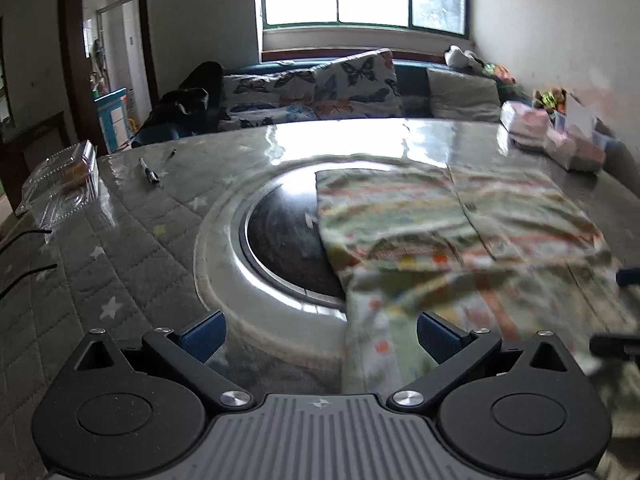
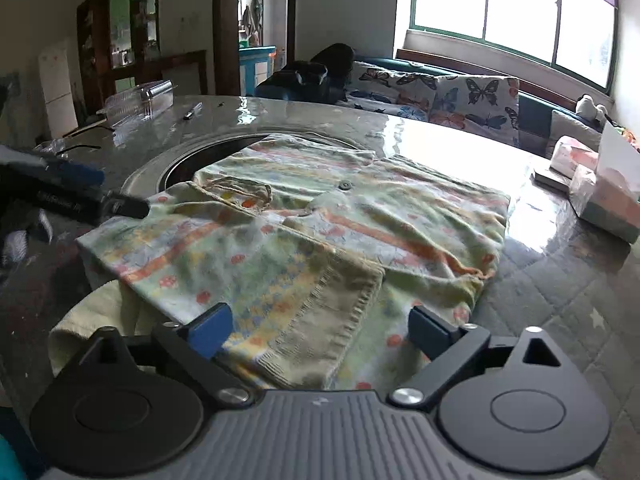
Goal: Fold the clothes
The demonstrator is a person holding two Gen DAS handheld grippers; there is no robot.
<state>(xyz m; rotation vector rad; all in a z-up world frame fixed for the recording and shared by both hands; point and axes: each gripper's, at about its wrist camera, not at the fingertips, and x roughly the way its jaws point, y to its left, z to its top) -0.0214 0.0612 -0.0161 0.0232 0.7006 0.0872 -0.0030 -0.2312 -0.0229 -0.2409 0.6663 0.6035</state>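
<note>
Between the wide-spread blue pads of the right claw (image 2: 320, 334), which grips nothing, lies the ribbed cuff (image 2: 340, 320) of a knitted cardigan (image 2: 360, 220), its sleeve already laid across the body. The garment spreads away ahead of this claw, button (image 2: 344, 186) side up, and its far edge overlaps the dark round inset (image 2: 180, 164) in the worktop (image 2: 560, 300). The left claw (image 1: 320, 338) is just as wide open and empty. It hovers at the cardigan's near left edge, with a narrow strip of the knit running down between its pads, while the bulk of the garment lies ahead and to its right. In the right view the left claw shows as a blurred dark shape at the cardigan's left side.

The step in hand looks like taking hold for the next fold. To do it well, each claw should come down on a doubled edge and pinch every layer there, so the sleeve does not slide loose. Both should then lift evenly and carry the near hem toward the collar, keeping the sides parallel. The glossy worktop cover may let the knit slip, so a low, slow carry seems wise.

Further out from the left claw lie a marker pen (image 1: 149, 171) and a clear plastic box (image 1: 64, 184); tissue packs (image 2: 604, 200) sit off to the right claw's right.
</note>
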